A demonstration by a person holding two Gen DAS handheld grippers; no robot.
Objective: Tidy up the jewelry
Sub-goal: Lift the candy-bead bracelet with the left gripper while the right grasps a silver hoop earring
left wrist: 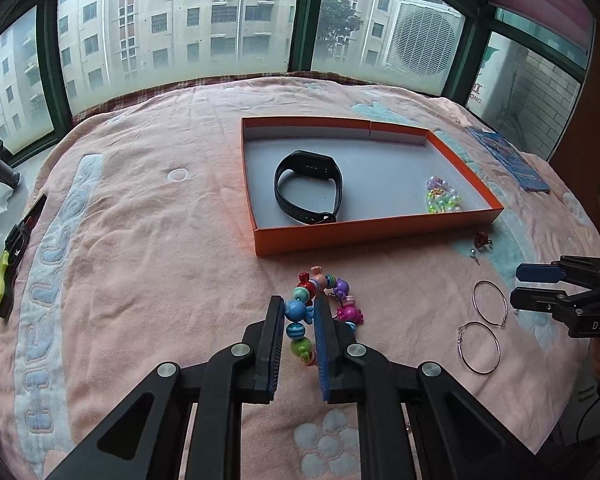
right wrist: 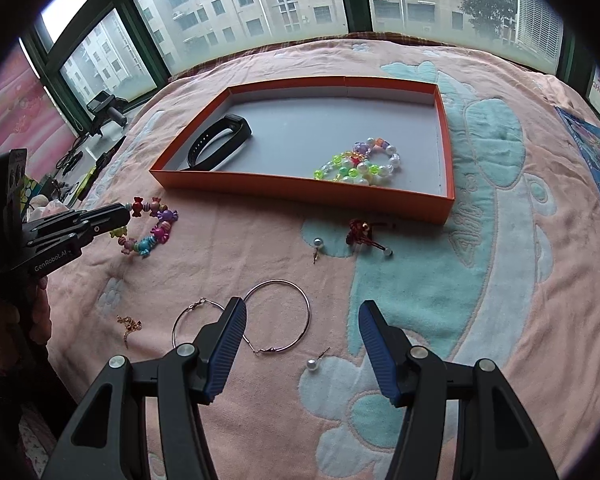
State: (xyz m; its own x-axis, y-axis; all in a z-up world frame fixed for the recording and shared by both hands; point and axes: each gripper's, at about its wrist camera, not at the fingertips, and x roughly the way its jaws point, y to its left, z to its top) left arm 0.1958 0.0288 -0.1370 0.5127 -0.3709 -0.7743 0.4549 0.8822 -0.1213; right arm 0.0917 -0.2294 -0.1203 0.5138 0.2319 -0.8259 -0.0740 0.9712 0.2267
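Left tool [left wrist: 297, 316] clamped on candy bracelet [left wrist: 324, 308] for transfer to tray [left wrist: 380, 232]. Right tool [right wrist: 302, 326] spread apart over hoops [right wrist: 278, 316], ready.

Candy bracelet [left wrist: 320, 312]: near side hidden behind left gripper [left wrist: 298, 344] pads in left view; contact with pads not resolvable. In right view, gripper tip covers the bracelet's 9 o'clock part.

Hoop [right wrist: 198, 322]: 3 o'clock arc hidden behind right gripper's [right wrist: 302, 344] left finger [right wrist: 224, 352].

Gold trinket [right wrist: 129, 326] at 8 o'clock: too small to identify.

Red piece [right wrist: 359, 234] below tray [right wrist: 300, 194]: form unclear.

Booklet [right wrist: 592, 160]: cut by 3 o'clock edge.

Bead bracelet [left wrist: 442, 200]: partly behind tray wall.
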